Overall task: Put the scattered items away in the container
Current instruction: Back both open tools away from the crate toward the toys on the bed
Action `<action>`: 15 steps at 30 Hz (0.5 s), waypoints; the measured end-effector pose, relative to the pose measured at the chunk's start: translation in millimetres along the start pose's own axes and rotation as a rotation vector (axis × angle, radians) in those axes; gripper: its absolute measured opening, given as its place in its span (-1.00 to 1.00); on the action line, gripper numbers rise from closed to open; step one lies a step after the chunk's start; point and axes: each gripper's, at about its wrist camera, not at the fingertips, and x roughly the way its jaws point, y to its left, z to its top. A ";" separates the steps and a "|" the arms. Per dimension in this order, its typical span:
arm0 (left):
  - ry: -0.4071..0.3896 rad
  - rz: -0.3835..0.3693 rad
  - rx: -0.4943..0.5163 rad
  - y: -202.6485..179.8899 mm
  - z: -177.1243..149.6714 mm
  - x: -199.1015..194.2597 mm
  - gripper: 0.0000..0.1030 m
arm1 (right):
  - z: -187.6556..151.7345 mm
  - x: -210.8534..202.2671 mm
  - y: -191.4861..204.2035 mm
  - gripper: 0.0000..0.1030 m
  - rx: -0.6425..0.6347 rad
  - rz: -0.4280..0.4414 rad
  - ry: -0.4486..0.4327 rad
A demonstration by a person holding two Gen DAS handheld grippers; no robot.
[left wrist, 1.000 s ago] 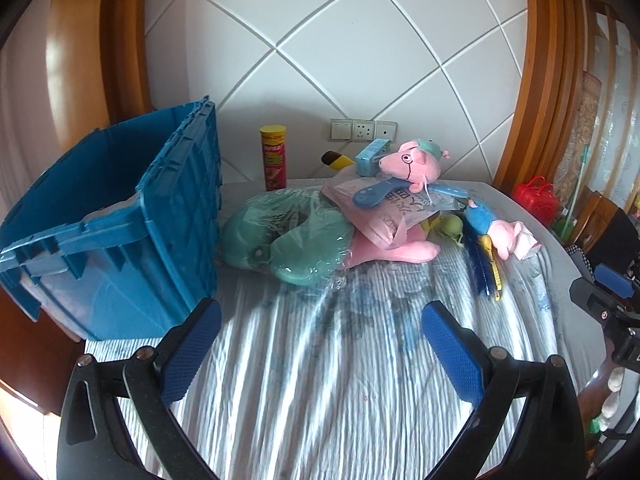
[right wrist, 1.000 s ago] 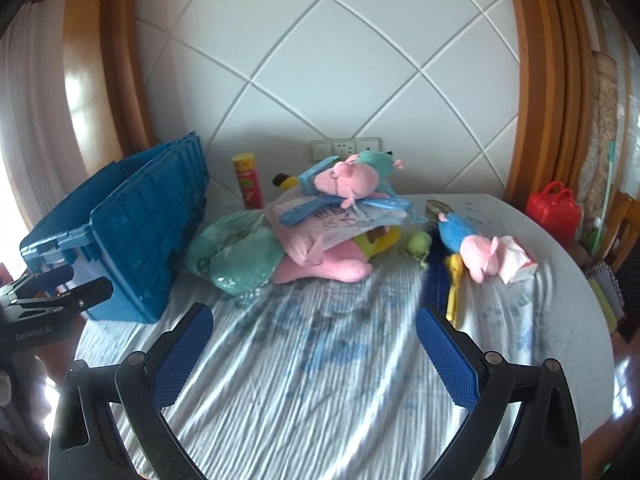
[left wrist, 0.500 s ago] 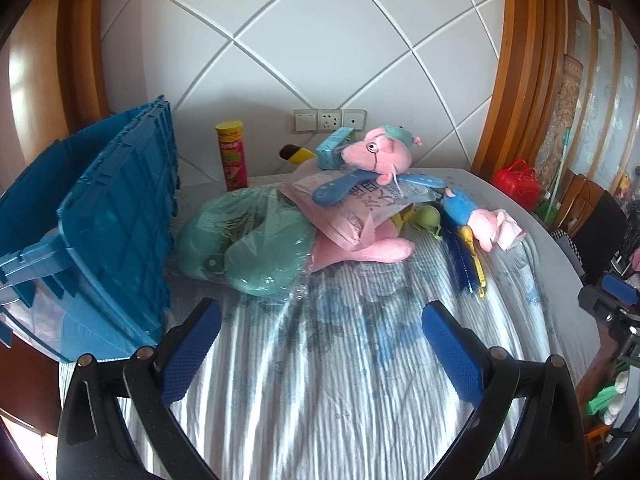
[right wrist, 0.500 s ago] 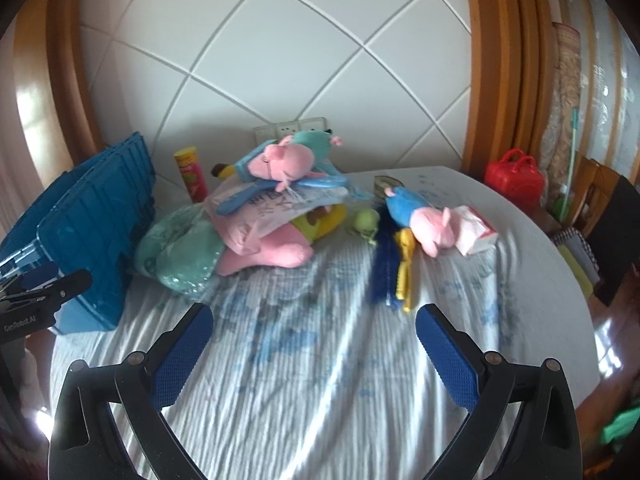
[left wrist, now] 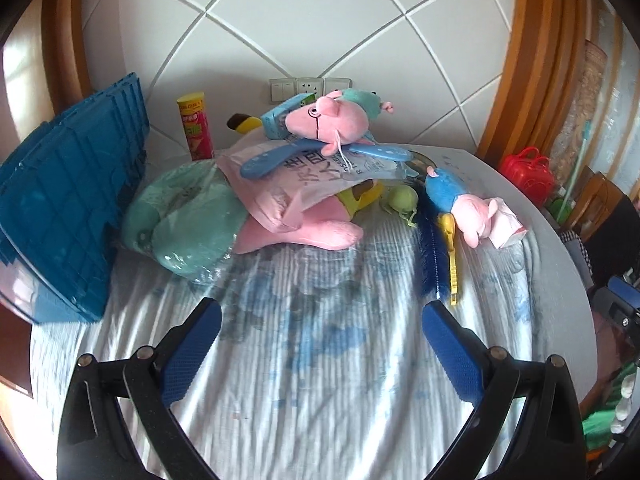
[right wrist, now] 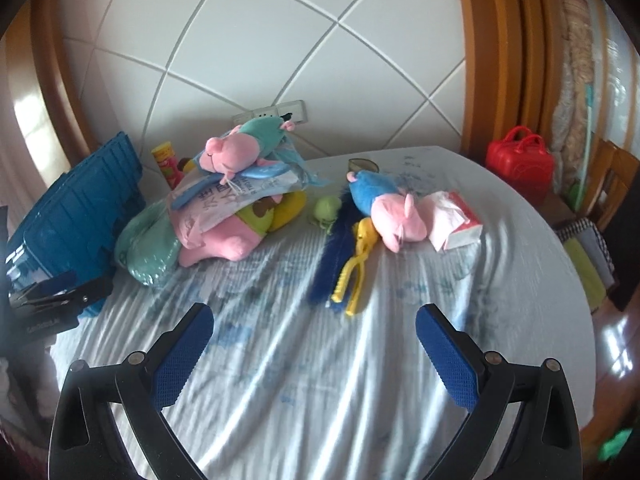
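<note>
A blue plastic crate [left wrist: 68, 208] [right wrist: 76, 208] stands at the table's left. A heap lies beside it: a green neck pillow in plastic [left wrist: 188, 224], a pink plush [left wrist: 304, 232], a pink bag [left wrist: 304, 176], a pig plush on top [left wrist: 336, 120] [right wrist: 244, 148]. To the right lie a green ball [right wrist: 326, 208], a blue brush [right wrist: 332, 256], yellow tongs [right wrist: 354, 268], a blue-and-pink pig plush [right wrist: 384, 208] and a tissue pack [right wrist: 454, 220]. My left gripper [left wrist: 320, 320] and right gripper [right wrist: 312, 324] are open and empty above the cloth, short of the items.
A yellow-and-red snack can [left wrist: 194, 126] stands by the wall. A red toy case [right wrist: 520, 164] sits at the far right table edge. Chairs [left wrist: 612, 216] stand beyond the right edge. The table has a wrinkled white-blue cloth [right wrist: 280, 340].
Both views have swung right: the crate has slid toward the left edge and the small pig plush, brush and tongs are nearer the centre. Both grippers remain open.
</note>
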 end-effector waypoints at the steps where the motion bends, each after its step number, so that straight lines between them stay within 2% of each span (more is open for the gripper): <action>1: 0.009 0.000 -0.010 -8.5 -0.7 3.2 0.98 | 2.8 2.9 -12.5 0.99 -0.004 0.012 0.005; 7: 0.046 0.052 -0.012 -50.4 3.7 20.9 0.98 | 19.9 21.6 -67.2 0.99 -0.008 0.021 0.046; 11: 0.045 0.028 0.008 -69.6 14.6 31.8 0.98 | 29.9 35.1 -90.7 0.99 -0.003 0.011 0.052; 15: 0.046 -0.007 0.010 -83.5 27.3 47.3 0.98 | 37.1 48.6 -107.9 0.99 0.016 -0.048 0.082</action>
